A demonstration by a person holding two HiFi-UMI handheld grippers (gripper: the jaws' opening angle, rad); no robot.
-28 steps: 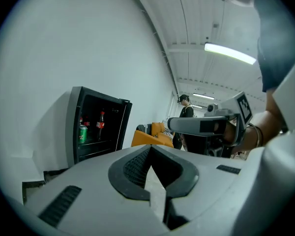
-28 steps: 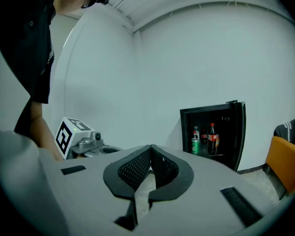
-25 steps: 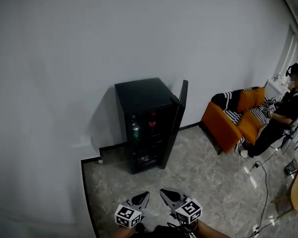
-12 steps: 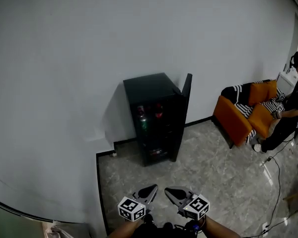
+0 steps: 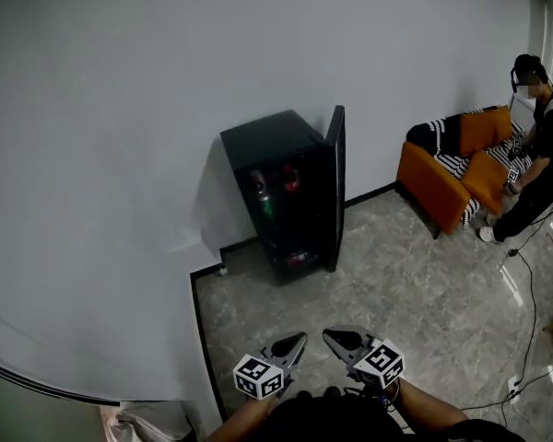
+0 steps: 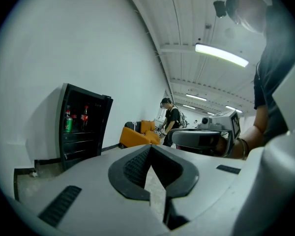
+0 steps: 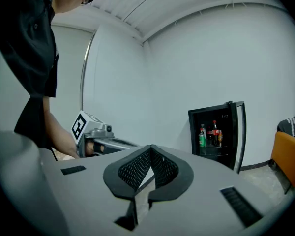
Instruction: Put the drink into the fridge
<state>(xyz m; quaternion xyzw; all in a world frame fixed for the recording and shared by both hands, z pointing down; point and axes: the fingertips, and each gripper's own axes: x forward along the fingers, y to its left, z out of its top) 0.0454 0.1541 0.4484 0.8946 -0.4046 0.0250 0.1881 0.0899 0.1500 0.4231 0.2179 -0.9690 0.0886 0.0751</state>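
Pale grey wall (image 5: 166, 81), grey marbled floor (image 5: 387, 274). Black mini fridge (image 5: 267, 141) stands at the floor's back edge against the wall, and its black door (image 5: 335, 187) is swung wide open.

Drinks: green bottle (image 7: 202, 136) and dark cola bottle with red cap (image 7: 214, 132) stand upright on the fridge's upper shelf.

Left gripper (image 5: 298, 341) – fingers pressed together, nothing between them. Right gripper (image 5: 330, 335) – the same, fingers together and empty. Both hang low, well apart from the fridge.

Progress (judgement): drinks are shelved and no drink is in hand, so placing looks done. Only shutting the door seems left.

Room: bare floor between grippers and fridge. Orange sofa (image 5: 429, 187) with a seated person (image 5: 544, 145) lies off towards the right edge, clear of the path.
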